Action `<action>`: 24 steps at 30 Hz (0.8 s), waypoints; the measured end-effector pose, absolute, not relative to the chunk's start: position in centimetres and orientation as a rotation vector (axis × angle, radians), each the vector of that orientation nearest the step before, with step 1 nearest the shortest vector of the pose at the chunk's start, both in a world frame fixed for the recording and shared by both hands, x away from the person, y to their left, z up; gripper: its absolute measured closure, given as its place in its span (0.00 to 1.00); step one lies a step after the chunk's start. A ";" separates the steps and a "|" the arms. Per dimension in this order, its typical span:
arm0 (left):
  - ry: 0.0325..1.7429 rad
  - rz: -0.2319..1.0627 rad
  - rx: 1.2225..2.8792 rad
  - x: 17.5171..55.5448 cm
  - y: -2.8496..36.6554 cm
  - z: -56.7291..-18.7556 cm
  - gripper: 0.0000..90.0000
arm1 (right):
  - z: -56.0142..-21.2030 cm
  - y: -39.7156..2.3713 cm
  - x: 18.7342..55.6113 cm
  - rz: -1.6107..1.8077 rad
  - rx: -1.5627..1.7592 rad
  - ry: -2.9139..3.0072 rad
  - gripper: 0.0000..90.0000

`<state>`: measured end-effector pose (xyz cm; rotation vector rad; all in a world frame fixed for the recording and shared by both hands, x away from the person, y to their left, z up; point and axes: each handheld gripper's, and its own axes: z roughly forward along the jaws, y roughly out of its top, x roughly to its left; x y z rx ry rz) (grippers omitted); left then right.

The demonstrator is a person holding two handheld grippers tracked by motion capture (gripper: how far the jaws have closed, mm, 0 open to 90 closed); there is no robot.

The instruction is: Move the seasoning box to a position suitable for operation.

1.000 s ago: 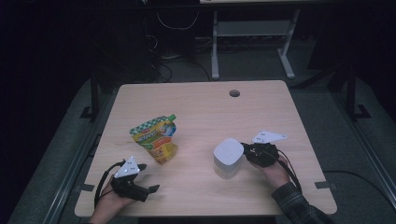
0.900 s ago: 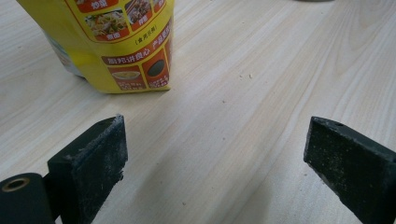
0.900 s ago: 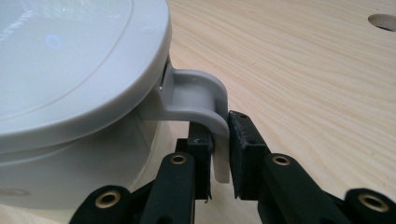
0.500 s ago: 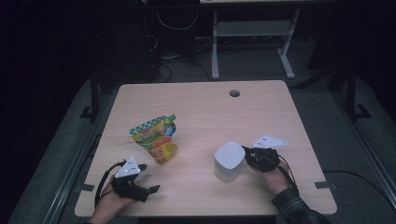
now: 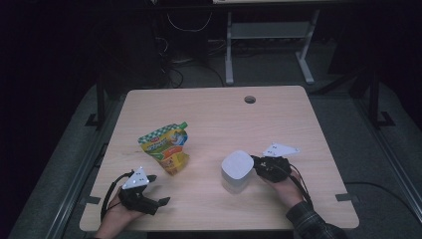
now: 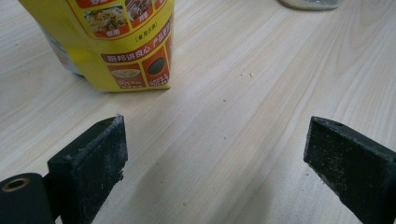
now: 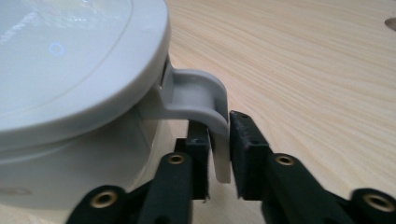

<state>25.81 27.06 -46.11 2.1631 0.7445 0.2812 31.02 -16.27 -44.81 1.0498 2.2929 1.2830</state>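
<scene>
The right gripper view shows the right tongs [image 7: 219,144] astride the white container's [image 7: 70,93] grey latch [image 7: 205,100], loosening; left tongs [image 6: 215,154] released near a yellow pouch [image 6: 116,42] with unreadable print.

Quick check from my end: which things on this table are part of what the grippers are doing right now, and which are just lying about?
In the job:
- white lidded container
- its grey latch tab, between the right gripper's jaws, which have just been opening

Lying about:
- yellow food pouch, ahead of the open, idle left gripper
- round cable hole in the table
</scene>
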 end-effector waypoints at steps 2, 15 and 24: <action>0.739 0.279 2.165 25.9 27.0 -46.1 0.06 | -44.9 -16.5 30.9 1.266 1.044 2.298 0.80; 0.729 0.290 2.183 25.7 26.9 -46.0 0.06 | -44.6 -20.0 29.1 1.306 1.059 2.303 0.73; 0.732 0.297 2.183 25.4 27.0 -45.9 0.06 | -43.7 -22.4 28.9 1.343 1.077 2.268 0.95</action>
